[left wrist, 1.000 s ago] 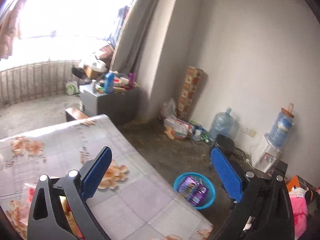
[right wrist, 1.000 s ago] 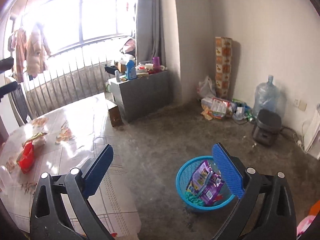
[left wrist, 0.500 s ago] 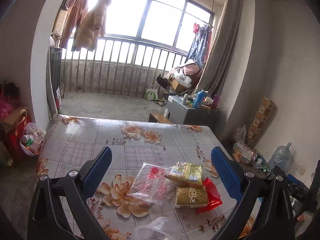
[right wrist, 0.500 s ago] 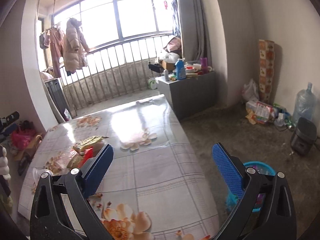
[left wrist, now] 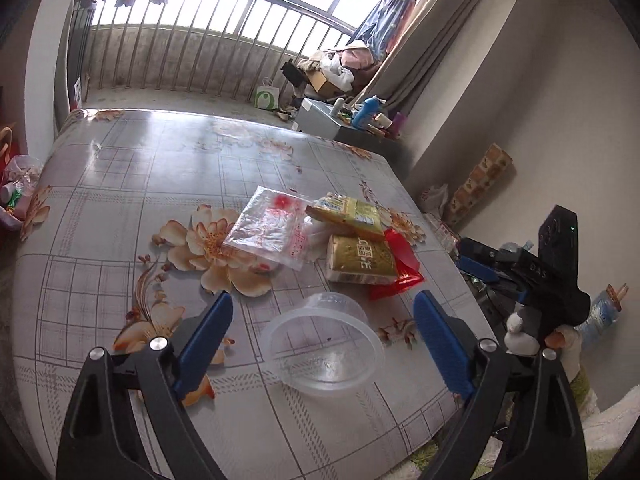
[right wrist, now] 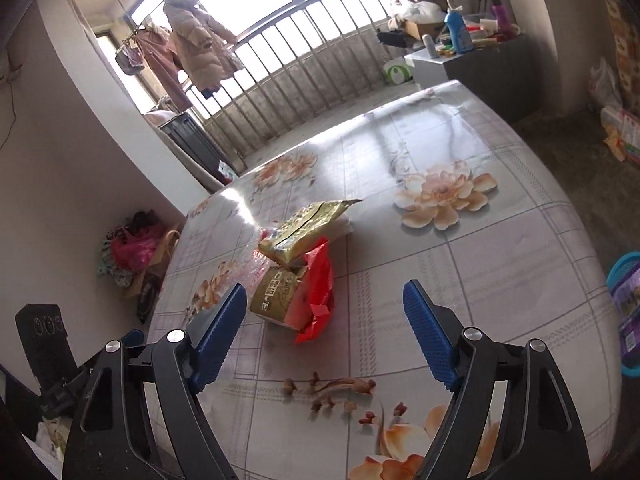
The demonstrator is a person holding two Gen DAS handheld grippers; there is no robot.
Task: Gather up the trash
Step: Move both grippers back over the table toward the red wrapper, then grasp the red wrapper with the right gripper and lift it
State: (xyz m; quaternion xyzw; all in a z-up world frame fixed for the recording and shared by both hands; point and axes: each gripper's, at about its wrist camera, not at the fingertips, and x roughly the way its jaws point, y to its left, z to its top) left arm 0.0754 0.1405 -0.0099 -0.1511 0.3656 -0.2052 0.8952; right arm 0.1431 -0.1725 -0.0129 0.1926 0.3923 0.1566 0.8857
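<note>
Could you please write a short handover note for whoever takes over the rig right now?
Left tool: open, jaws just narrowing around the clear plastic cup, not gripping yet.
Right tool: open, also narrowing, aimed at the gold packet and red wrapper.
Still on the table: clear bag, yellow packet.
Blue basket on the floor already holds purple wrappers.
Left: bin everything above.

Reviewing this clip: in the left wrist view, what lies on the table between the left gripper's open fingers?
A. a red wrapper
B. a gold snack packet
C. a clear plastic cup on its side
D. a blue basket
C: the clear plastic cup lies tipped on its side on the table, in line between the fingers of the left gripper, which do not touch it.
</note>
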